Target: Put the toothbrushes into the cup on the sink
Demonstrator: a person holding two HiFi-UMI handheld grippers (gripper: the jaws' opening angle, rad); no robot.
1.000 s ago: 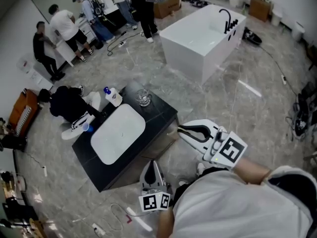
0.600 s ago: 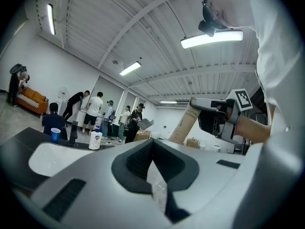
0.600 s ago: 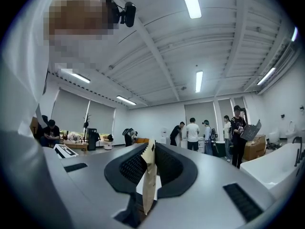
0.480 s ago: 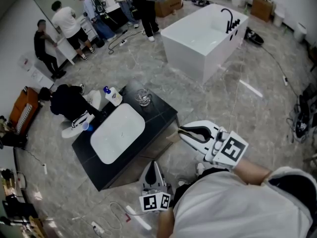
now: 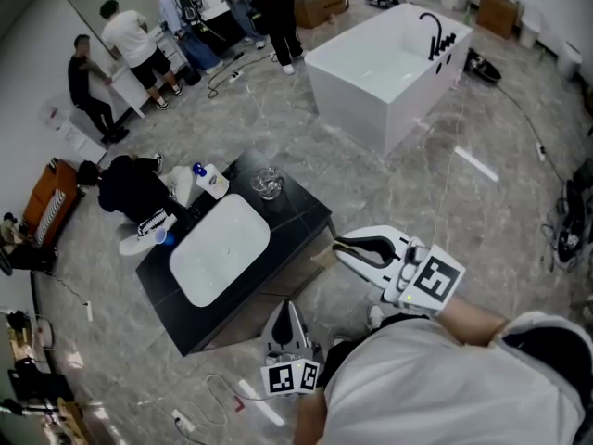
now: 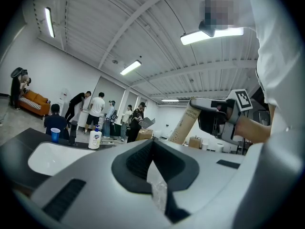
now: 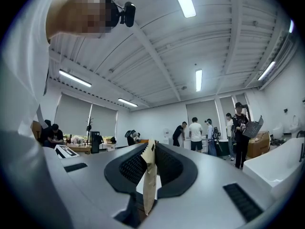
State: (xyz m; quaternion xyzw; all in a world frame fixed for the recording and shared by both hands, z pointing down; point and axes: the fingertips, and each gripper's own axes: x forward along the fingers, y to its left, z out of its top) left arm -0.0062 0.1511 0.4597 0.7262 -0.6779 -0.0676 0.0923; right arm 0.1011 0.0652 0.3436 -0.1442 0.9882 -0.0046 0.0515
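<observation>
Your head camera looks steeply down from above your white-shirted shoulder (image 5: 435, 378) onto the black stone vanity top (image 5: 296, 213) and its white rectangular basin (image 5: 220, 248), some way off. The left gripper (image 6: 153, 147) camera sits low and level, looking along its jaws across that same basin. The right gripper (image 7: 153, 149) camera faces level toward the standing group of people (image 7: 200, 135), whom all three views share, with the white rectangular bathtub (image 7: 281, 168) at its right edge.

A black-topped desk (image 5: 298, 213) with a white rectangular inset basin (image 5: 220, 250) is recorded at centre. A clear glass cup (image 5: 268, 184) and a white blue-capped bottle (image 5: 211, 182) are stood along its far edge. The left tool (image 5: 288, 310) and right tool (image 5: 339, 244) are held near its front corner. A white rectangular bathtub (image 5: 384, 58) is noted beyond.
</observation>
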